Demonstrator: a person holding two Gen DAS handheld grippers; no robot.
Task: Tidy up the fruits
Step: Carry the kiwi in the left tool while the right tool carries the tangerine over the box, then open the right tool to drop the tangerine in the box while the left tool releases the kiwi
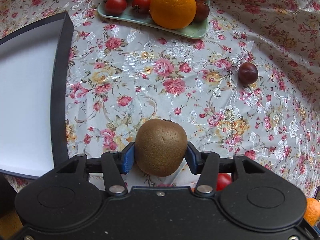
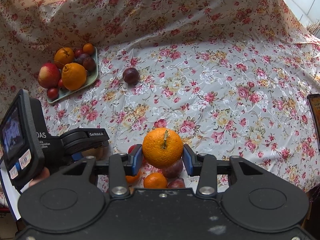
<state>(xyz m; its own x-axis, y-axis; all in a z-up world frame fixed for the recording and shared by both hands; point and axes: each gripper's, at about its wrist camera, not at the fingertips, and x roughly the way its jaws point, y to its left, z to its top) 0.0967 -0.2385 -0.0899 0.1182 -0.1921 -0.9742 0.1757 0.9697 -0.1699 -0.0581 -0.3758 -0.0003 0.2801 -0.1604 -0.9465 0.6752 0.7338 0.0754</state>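
Observation:
A brown kiwi (image 1: 161,148) rests on the flowered cloth between the blue pads of my left gripper (image 1: 161,156). The jaws stand wide, close on both sides of it, without squeezing it. My right gripper (image 2: 162,158) is shut on an orange (image 2: 162,148) with a short stem and holds it above a small orange (image 2: 155,180) and a dark plum (image 2: 173,170). A pale green plate (image 1: 192,31) at the back holds a big orange (image 1: 173,8), tomatoes, plums and an apple. One loose plum (image 1: 247,73) lies on the cloth to the right.
A black tray with a white inside (image 1: 60,80) lies left of the kiwi. A red tomato (image 1: 223,181) shows under the left gripper's body. In the right wrist view the left gripper's body (image 2: 40,140) and a hand are at the left, and a dark object (image 2: 315,118) at the right edge.

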